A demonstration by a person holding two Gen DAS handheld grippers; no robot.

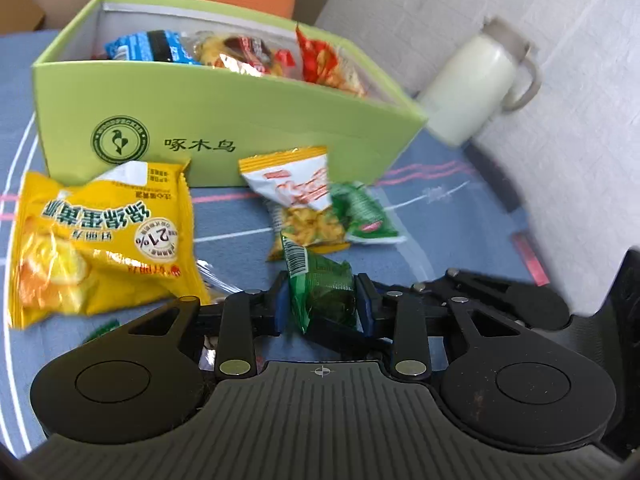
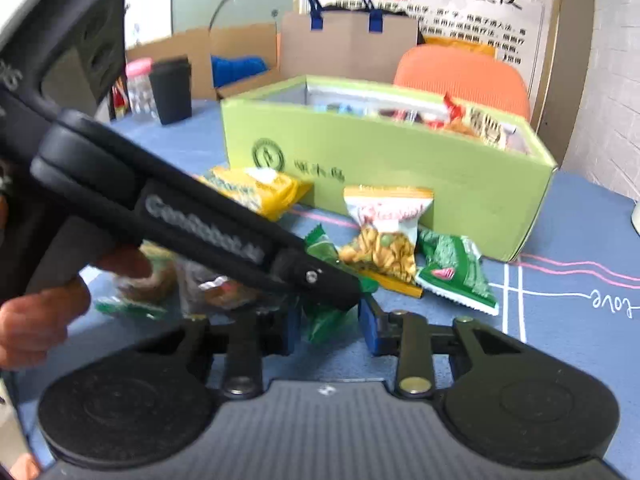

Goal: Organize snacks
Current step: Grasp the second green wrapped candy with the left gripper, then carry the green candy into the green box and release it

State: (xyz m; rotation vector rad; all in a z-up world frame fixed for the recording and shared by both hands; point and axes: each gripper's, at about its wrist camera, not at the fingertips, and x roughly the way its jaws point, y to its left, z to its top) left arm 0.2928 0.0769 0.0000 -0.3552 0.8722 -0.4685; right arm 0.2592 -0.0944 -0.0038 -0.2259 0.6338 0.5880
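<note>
A light green box [image 1: 240, 120] [image 2: 400, 168] stands on the blue table, holding several snack packs. My left gripper [image 1: 322, 300] is shut on a small dark green snack pack [image 1: 324, 292], just above the table in front of the box. In the right wrist view the left gripper [image 2: 312, 276] crosses from the left with the green pack [image 2: 324, 320] in it, right between my right gripper's [image 2: 330, 328] blue pads, which stand apart around it. Loose snacks lie by the box: a yellow pack [image 1: 100, 240] [image 2: 256, 188], a white-orange pack [image 1: 304, 200] [image 2: 384, 228], a green pack [image 1: 364, 216] [image 2: 456, 272].
A white jug [image 1: 476, 84] stands right of the box by the wall. An orange chair [image 2: 464, 76] is behind the box. A black cup [image 2: 172, 88], a pink-lidded jar [image 2: 138, 84], cardboard boxes and a paper bag [image 2: 348, 44] stand at the back. More wrapped snacks [image 2: 192, 284] lie under the left gripper.
</note>
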